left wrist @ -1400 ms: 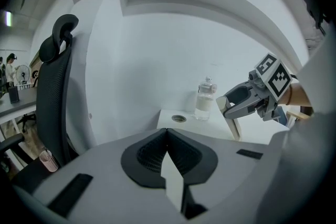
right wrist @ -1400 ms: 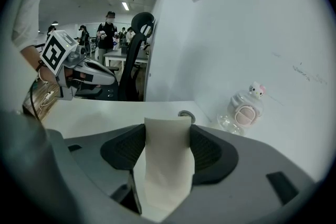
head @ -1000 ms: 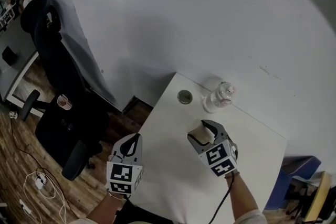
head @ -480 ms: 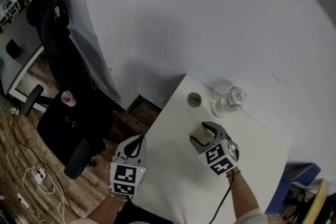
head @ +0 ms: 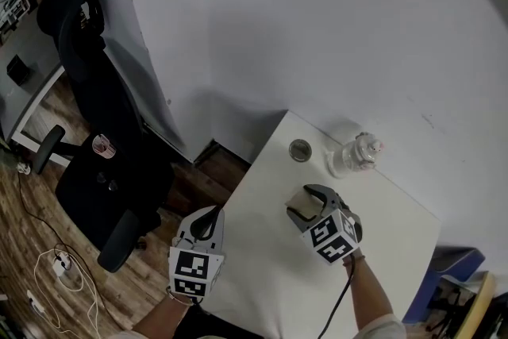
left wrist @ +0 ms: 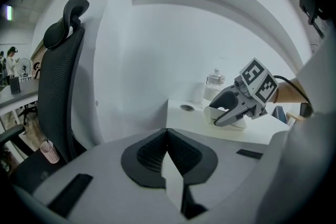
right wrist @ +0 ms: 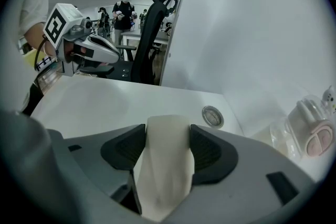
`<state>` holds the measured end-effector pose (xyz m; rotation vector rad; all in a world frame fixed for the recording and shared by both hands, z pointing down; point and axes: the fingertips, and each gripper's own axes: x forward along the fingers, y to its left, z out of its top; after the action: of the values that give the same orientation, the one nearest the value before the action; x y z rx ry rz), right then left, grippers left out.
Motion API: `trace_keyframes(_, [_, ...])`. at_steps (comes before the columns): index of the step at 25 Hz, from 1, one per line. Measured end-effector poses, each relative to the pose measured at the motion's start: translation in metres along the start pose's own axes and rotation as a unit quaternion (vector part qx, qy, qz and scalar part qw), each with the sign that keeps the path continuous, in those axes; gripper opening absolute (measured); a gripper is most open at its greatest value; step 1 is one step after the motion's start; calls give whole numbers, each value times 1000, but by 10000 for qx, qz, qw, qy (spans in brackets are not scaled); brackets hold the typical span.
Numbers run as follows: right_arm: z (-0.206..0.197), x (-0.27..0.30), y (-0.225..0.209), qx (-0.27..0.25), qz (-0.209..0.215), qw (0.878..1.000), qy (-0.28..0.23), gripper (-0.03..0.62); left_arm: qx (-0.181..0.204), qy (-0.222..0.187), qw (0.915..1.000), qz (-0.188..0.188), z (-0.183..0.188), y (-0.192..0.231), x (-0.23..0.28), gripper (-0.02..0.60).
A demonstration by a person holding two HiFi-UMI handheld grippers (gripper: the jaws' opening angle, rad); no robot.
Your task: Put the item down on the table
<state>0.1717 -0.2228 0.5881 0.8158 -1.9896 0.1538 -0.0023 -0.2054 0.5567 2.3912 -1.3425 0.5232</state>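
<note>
A cream-white block (right wrist: 166, 157) is clamped between the pads of my right gripper (right wrist: 167, 136), which is shut on it. In the head view that gripper (head: 305, 201) is over the middle of the white table (head: 262, 282) with the block (head: 298, 201) at its tips. From the left gripper view the block (left wrist: 236, 122) looks very low over the tabletop; whether it touches I cannot tell. My left gripper (head: 206, 215) is at the table's left edge, its jaws (left wrist: 167, 136) shut with nothing between them.
A clear jar with a pink-and-white lid (head: 355, 156) and a small round metal disc (head: 300, 149) stand at the table's far end by the white wall. A black office chair (head: 91, 123) is on the floor to the left, with cables (head: 55, 274) nearby.
The head view has drifted slightly, so the table sits a little more to the right. Both grippers keep nearly the same places; the right one stays shut on the block.
</note>
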Motion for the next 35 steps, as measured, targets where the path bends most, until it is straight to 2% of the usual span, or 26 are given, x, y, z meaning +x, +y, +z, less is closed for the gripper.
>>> trace_keyframes(17, [-6,17,10,-169,416,9987,246,288,-165,53,9998,-1,-10,7,4,17])
trace_keyframes(35, [-12,23,7,234,677,9969,341,290,-104,164,9997,120,-17,17,-8,17])
